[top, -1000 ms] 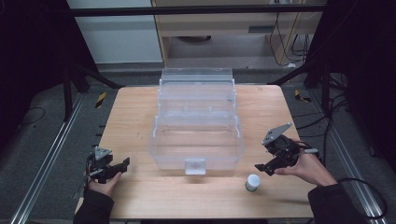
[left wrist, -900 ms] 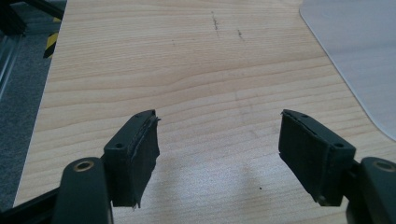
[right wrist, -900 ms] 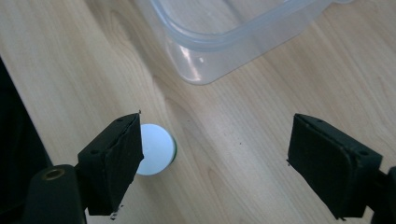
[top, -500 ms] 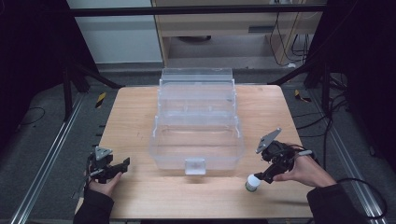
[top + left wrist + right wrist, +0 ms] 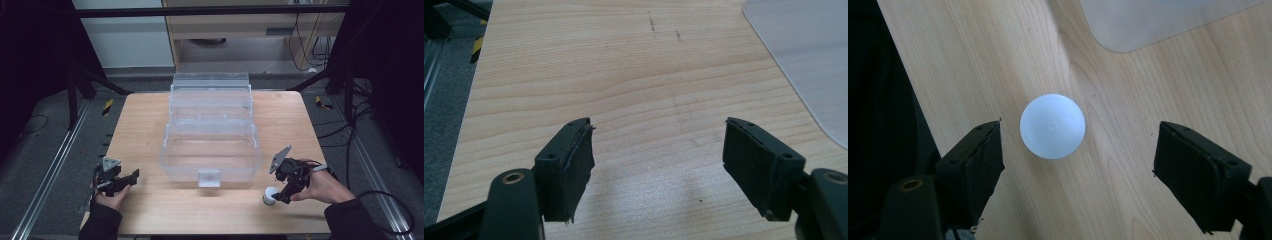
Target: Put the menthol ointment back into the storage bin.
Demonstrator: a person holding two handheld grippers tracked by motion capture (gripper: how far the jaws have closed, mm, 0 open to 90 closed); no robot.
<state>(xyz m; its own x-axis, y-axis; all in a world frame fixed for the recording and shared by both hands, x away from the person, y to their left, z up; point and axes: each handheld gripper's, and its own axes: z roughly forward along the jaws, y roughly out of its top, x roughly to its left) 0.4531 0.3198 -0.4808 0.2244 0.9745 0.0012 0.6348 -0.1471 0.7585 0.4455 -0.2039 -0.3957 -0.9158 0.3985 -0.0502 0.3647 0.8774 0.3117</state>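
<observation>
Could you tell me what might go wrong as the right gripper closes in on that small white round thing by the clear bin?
The white round object sits nearer one jaw of the open right gripper, so closing off-centre may nudge it aside. It lies close to the table's near edge and could go off. The clear bin stands close by, so a wide swing might knock it.

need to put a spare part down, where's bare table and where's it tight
Bare wood runs down the table left of the clear stacked bins, up to the open left gripper. Another strip lies right of the bins. The front right is crowded: the open right gripper sits over a small white-capped container.
</observation>
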